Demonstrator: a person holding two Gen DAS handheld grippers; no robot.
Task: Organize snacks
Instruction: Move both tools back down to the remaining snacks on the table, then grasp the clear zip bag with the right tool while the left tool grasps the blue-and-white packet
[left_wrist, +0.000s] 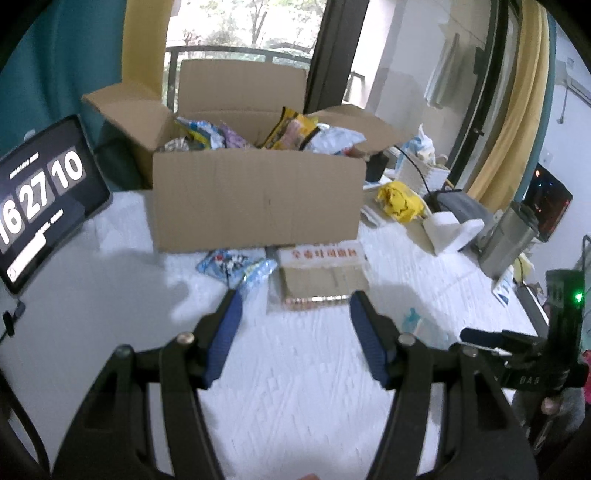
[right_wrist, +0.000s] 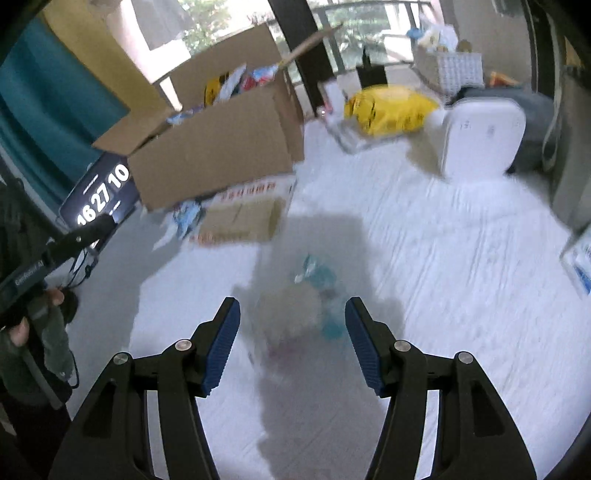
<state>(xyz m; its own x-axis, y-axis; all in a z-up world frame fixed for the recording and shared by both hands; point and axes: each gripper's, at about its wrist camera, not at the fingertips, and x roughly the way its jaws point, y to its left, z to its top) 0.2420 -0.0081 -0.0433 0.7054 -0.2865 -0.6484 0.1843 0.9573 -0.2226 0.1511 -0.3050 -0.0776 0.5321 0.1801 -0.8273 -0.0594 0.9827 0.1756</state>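
Right wrist: right tool (right_wrist: 292, 321) wide, empty, above blurred clear snack packet (right_wrist: 295, 314).

Domestic room: a desk under a white textured cloth (left_wrist: 295, 369) stands before a balcony door with black frame (left_wrist: 332, 48), yellow and teal curtains (left_wrist: 517, 122), a white woven basket (right_wrist: 448, 68) and hanging laundry (left_wrist: 443, 74).

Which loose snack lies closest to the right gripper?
The blurry clear packet, lying just ahead of the open right gripper; the blue packet and flat carton lie by the box.
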